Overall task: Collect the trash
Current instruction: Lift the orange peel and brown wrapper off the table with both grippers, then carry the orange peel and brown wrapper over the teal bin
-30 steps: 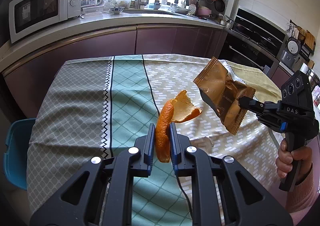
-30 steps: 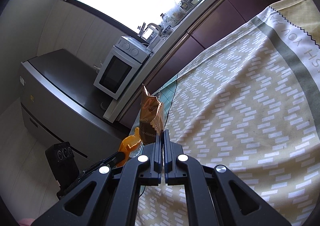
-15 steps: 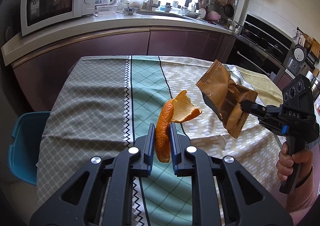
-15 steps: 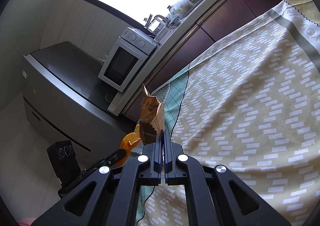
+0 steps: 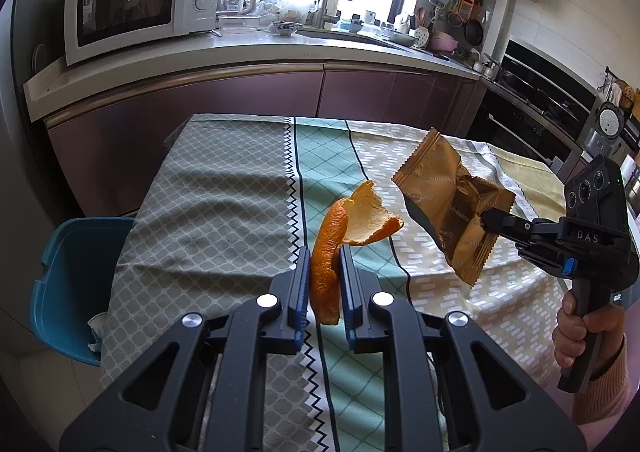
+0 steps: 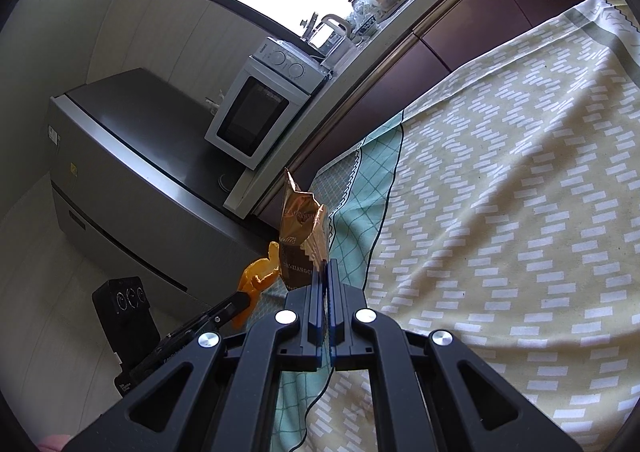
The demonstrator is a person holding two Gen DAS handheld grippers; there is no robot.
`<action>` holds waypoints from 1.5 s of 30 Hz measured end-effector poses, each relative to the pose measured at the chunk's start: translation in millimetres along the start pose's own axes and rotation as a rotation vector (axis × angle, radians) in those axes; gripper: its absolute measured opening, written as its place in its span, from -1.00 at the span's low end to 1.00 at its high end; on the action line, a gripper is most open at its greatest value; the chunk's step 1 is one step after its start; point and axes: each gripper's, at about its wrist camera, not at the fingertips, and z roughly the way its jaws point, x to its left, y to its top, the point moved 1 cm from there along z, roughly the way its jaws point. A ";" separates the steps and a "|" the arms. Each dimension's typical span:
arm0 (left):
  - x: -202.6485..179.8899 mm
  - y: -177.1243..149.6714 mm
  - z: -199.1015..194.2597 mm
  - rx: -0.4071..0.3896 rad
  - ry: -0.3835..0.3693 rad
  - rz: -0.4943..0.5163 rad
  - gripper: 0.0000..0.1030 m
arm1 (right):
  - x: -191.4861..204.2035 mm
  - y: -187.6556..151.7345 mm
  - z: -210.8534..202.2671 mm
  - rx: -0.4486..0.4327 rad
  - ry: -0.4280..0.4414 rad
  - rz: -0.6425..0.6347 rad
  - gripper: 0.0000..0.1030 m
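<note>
1. Sliding leftward across the view, the scene in the left wrist camera now shows far more of the blue bin [image 5: 76, 284] beside the desk [image 5: 224, 211] than a second ago, and the microwave [image 5: 140, 7] sits further toward the middle.
2. Both pieces of trash ride along unchanged in their grips: the left tongs [image 5: 325, 284] stay clamped on the orange peel [image 5: 332, 252], and the right tongs [image 6: 325, 284] stay pressed together on the serrated edge of the gold snack wrapper [image 6: 302, 219].
3. Both items hang in the air above the tablecloth [image 5: 332, 155], touching neither the desk nor each other; the peel is just left of the wrapper.
4. That shift suggests the carry toward the bin is under way, so the pick-up part looks finished and only the drop is left.
5. Count of trash in hand: one peel, one wrapper.
6. Count of tongs: two, each loaded, with one hand [image 5: 580, 328] visible on the right handle.
7. Count of bins: one. Something pale lies at its near rim, possibly paper, though the edge distortion makes that hard to settle.
8. No further trash shows on the visible cloth.
</note>
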 end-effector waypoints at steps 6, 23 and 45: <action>11.5 -2.3 -6.0 -0.004 0.015 -0.021 -0.71 | 6.3 -3.1 10.9 0.022 0.010 -0.007 -0.97; 36.8 -7.2 -19.5 -0.019 0.050 -0.063 -0.71 | 22.9 -6.5 39.9 0.077 0.036 -0.029 -0.97; 102.4 -15.4 -49.3 -0.057 0.156 -0.175 -0.71 | 58.8 -13.1 92.1 0.179 0.067 -0.084 -0.97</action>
